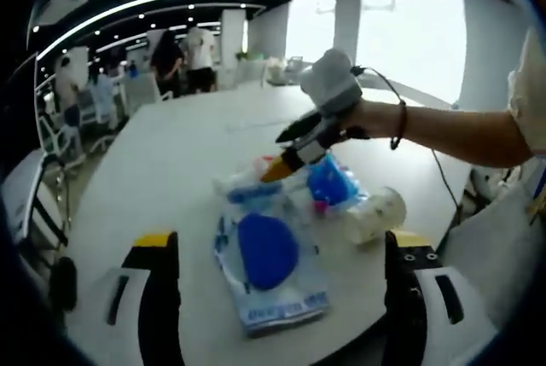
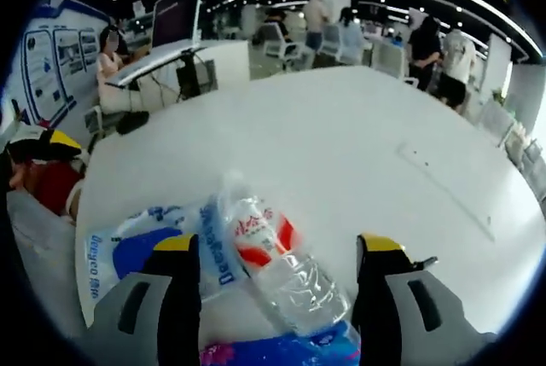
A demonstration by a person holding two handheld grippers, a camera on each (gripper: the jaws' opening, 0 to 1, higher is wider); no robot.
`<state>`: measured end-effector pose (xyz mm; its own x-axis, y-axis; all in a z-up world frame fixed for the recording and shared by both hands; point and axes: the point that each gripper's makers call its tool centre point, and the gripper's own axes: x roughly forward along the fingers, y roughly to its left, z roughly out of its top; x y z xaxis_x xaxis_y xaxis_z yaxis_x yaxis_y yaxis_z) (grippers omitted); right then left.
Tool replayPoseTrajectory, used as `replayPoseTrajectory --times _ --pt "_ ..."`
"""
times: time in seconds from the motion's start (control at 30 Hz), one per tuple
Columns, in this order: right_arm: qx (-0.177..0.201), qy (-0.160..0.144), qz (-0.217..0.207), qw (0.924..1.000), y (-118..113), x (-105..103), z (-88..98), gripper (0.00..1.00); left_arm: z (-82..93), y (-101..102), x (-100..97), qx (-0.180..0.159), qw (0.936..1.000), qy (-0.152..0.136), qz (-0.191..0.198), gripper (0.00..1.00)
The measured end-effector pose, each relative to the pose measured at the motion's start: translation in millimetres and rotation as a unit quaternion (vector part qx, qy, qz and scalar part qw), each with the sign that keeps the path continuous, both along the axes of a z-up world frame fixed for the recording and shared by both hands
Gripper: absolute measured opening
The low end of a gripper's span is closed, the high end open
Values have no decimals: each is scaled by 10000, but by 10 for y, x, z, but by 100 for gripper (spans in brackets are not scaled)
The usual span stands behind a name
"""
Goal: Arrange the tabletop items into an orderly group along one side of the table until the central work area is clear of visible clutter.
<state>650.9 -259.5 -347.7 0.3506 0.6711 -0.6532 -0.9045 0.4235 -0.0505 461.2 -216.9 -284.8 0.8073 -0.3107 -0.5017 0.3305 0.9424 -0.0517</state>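
White worktop carries the clutter at its near edge. Right claw, open, straddles the bottle, whose long axis runs slantwise between its jaws. Left claw, open, hovers over the pouch.

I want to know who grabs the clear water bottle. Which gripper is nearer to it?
Right. The right gripper straddles the bottle between open jaws; the left gripper hangs back, with the blue-printed bag in between.

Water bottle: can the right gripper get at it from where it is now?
Probably yes: the water bottle lies between the open right gripper fingers, with nothing over it.
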Motion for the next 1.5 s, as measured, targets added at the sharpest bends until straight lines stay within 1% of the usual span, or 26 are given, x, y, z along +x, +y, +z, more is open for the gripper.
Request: replayPoseTrajectory --times 0.07,0.1,0.17,0.23,0.3,0.33,0.4,0.47,0.53,0.67,0.7,0.77,0.8,0.83,0.87,1.0,1.1,1.3,1.5 --pt "-9 -58 101 9999 29 12 -11 68 -4 -1 -3 9 10000 7 -5 97" --pt "-15 -38 128 9999 44 16 -31 64 -3 5 -2 17 10000 4 7 97" --pt "-44 31 201 9998 66 3 -71 61 1 12 0 21 10000 -11 22 96" --pt "-116 38 256 9996 86 1 -118 58 9 11 2 12 10000 -29 21 96" --pt "-201 -67 366 9991 104 14 -147 51 9 11 1 2 10000 -27 21 96" --pt "-225 -64 413 9989 116 14 -164 50 9 13 2 1 10000 -24 26 96" --pt "-161 -38 408 9990 152 31 -160 48 11 20 3 10 10000 -27 38 96" --pt "-143 -25 505 9986 181 22 -160 45 0 20 -2 38 10000 0 25 95" --pt "-207 -40 507 9985 196 54 -179 44 -11 11 -11 34 10000 43 -4 95" --pt "-353 -24 520 9980 199 97 -219 43 12 -1 -2 -3 10000 -17 -22 95" --pt "-433 -62 581 9973 196 103 -235 42 8 0 -3 4 10000 -8 -26 95" --pt "-723 -314 823 9935 177 139 -278 42 -4 4 -8 17 10000 26 -25 95" --pt "-822 -358 857 9923 172 152 -293 41 -6 5 -7 16 10000 28 -25 95" --pt "-926 -370 944 9905 174 145 -308 41 -2 5 -5 8 10000 21 -23 95" --pt "-920 -346 926 9908 195 146 -306 40 6 3 -2 -7 10000 1 -19 95" --pt "-1133 -261 997 9882 194 159 -309 39 9 -3 -2 -9 10000 4 -23 95" --pt "-1181 -300 1058 9869 197 158 -313 38 22 4 4 -27 10000 -24 0 94" --pt "-1208 -282 952 9877 188 164 -301 36 37 9 8 -31 10000 -46 18 94" --pt "-1218 -515 877 9873 205 156 -277 34 52 25 9 -35 10000 -71 51 93"
